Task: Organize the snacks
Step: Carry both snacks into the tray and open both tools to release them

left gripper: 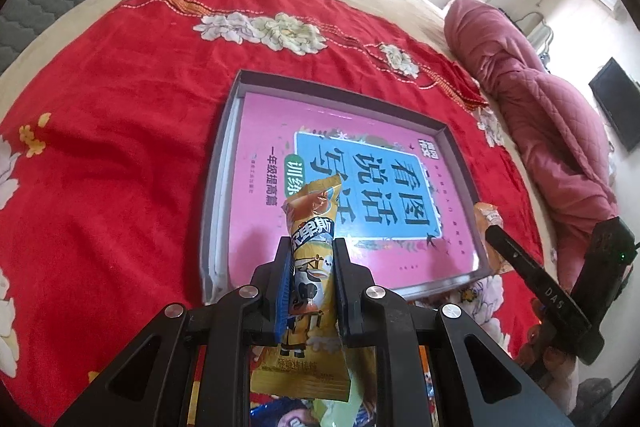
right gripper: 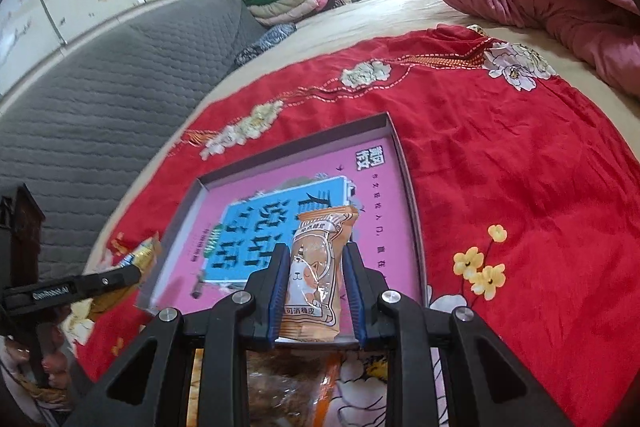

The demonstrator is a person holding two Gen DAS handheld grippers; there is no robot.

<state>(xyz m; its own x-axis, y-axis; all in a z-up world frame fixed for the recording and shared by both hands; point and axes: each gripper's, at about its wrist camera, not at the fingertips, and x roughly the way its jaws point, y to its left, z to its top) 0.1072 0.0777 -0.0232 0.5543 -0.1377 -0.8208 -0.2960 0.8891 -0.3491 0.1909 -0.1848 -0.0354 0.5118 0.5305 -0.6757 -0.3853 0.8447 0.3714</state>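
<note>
Bed: Spreading across the bed, a red floral blanket (left gripper: 120, 155) carries a shallow tray (left gripper: 218, 163) lined with a pink book cover.
Left gripper (left gripper: 310, 247): fingers pinching a yellow snack stick (left gripper: 310, 227) mid-length, above the tray's near edge.
Right gripper (right gripper: 316, 259): fingers pinching an orange snack packet (right gripper: 320, 259) by its sides, over the tray's near right part.
Handling: both wrappers look light, crinkly and slick; the filled middle seems the surest hold, gently, since the contents may crush.

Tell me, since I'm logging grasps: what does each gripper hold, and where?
Left gripper: yellow snack packet, clamped across its middle. Right gripper: orange snack packet, also gripped mid-body.
</note>
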